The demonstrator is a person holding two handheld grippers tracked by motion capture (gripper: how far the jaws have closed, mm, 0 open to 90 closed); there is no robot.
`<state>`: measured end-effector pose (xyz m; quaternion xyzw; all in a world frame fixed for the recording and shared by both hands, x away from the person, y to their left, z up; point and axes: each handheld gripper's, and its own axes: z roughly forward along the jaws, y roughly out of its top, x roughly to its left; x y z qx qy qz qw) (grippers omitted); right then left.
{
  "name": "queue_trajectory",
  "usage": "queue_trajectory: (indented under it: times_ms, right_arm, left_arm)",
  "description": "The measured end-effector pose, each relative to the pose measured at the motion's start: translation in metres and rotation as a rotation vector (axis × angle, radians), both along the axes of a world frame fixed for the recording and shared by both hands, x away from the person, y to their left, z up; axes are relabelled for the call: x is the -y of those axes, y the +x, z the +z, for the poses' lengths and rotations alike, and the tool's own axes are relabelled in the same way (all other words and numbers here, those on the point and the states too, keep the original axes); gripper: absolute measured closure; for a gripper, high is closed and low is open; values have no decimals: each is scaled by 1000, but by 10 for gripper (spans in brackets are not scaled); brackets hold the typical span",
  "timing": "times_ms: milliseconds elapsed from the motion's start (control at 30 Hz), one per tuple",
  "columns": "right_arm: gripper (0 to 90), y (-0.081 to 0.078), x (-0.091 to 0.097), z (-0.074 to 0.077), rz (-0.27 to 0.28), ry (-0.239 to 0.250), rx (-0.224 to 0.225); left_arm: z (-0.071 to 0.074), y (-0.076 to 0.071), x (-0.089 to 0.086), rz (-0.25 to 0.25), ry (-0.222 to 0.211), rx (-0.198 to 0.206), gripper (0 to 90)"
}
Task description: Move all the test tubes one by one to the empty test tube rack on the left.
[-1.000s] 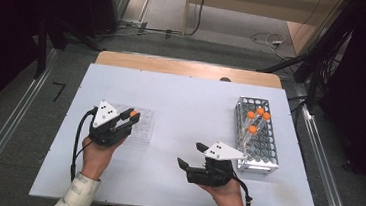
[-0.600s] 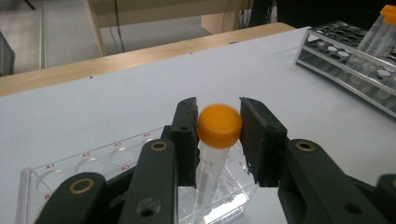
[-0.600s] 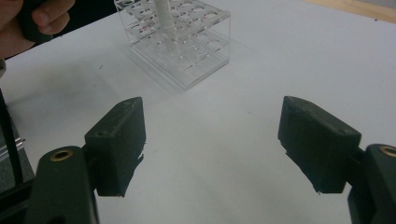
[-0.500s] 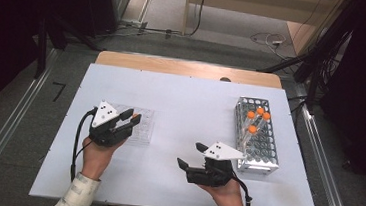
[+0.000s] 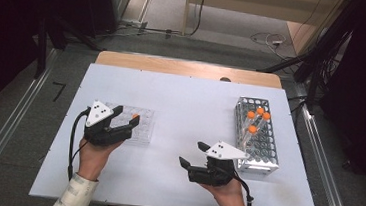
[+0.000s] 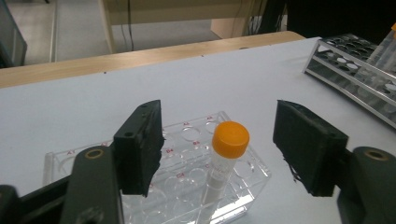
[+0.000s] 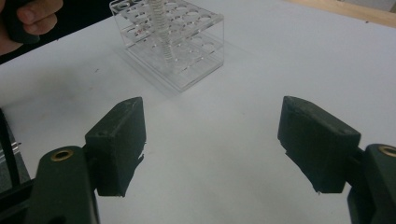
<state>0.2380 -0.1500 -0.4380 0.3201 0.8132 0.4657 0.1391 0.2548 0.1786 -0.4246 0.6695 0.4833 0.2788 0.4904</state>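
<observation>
We have just been spreading the left tongs (image 6: pixel 219 154) off the orange-capped clear tube (image 6: pixel 225 161), now upright in the clear plastic well rack (image 6: pixel 196 186); next, the spread, empty right tongs (image 7: pixel 212 144) should fetch another.

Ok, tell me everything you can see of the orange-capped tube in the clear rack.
The tube has a round orange screw cap on a clear, narrow body with whitish contents or a label. It stands upright in a well near the corner of the clear plastic rack. The left gripper has just been opening; its pads flank the cap without touching.
</observation>
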Motion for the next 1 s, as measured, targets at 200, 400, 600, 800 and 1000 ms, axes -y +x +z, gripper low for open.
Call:
queue_trajectory:
  times_ms: [200, 400, 600, 800, 1000]
  right_arm:
    - [220, 1, 4, 1, -16, 1, 6]
    - [230, 3, 14, 5, -38, 12, 21]
    - [230, 5, 29, 10, -81, 27, 32]
    - [231, 7, 50, 16, -135, 41, 52]
    - [233, 10, 72, 20, -194, 54, 63]
  left_arm:
    - [1, -2, -7, 31, -13, -6, 242]
    - [0, -5, -13, 59, -6, -7, 196]
    - [-1, -9, -21, 73, -16, -13, 179]
    - [-3, -11, -27, 97, -21, -18, 179]
    - [-3, -12, -31, 108, -26, -19, 179]
